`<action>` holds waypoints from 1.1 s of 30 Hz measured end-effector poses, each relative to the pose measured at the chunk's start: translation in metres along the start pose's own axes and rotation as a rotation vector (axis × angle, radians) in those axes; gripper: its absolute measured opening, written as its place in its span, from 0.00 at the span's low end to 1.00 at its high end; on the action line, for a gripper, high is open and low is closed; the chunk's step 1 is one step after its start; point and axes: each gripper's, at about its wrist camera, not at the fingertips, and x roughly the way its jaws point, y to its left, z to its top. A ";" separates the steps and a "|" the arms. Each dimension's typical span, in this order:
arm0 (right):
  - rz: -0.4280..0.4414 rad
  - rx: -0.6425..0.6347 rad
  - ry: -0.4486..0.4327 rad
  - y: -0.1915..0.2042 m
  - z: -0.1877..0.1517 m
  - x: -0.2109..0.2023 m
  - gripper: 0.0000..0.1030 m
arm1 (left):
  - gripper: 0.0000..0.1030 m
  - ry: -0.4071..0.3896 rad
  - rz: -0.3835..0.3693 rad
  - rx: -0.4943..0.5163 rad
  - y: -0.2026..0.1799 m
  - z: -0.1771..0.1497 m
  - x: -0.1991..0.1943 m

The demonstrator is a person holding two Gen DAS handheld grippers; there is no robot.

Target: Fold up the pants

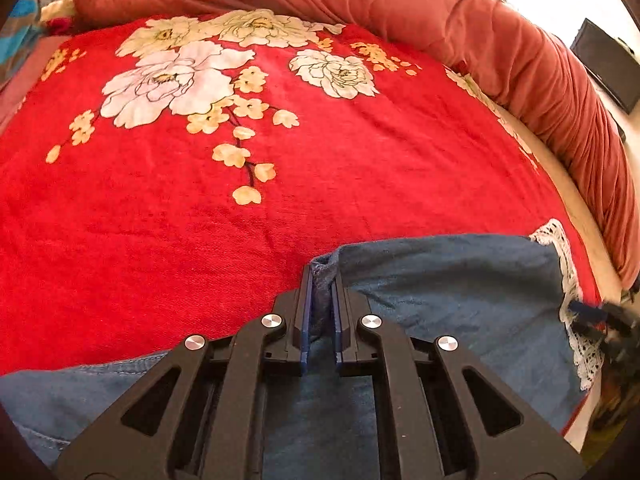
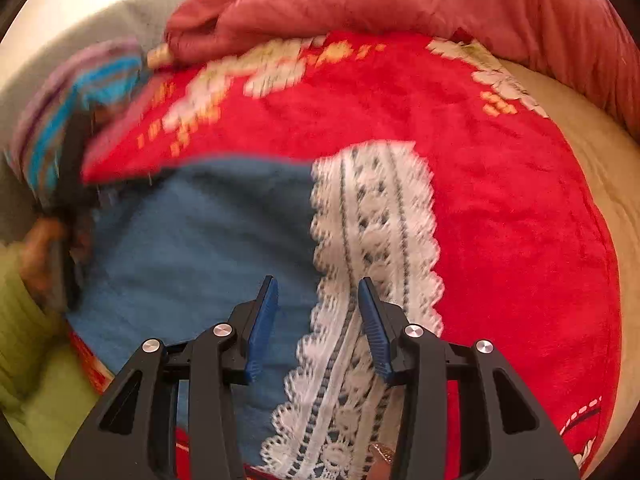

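Blue denim pants (image 1: 460, 280) lie flat on a red floral blanket (image 1: 200, 220), with a white lace hem (image 1: 568, 276) at their right end. My left gripper (image 1: 322, 276) is shut on a raised fold of denim at the pants' upper edge. In the right wrist view the pants (image 2: 192, 248) and lace hem (image 2: 376, 216) fill the middle. My right gripper (image 2: 318, 284) hovers open over the seam between denim and lace, its blue pads apart and gripping nothing. A hand (image 2: 40, 256) in a green sleeve holds the blurred left gripper (image 2: 72, 200) at the pants' far left edge.
A rolled rust-pink quilt (image 1: 520, 48) borders the blanket along the back and right. Cream mattress (image 2: 592, 184) shows past the blanket's right edge. A striped blue cloth (image 2: 80, 92) lies at the back left. A dark flat box (image 1: 604, 60) stands beyond the quilt.
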 end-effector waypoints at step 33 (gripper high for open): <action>0.042 0.087 0.026 -0.055 0.058 0.055 0.19 | 0.04 -0.003 0.070 0.058 -0.011 0.000 -0.002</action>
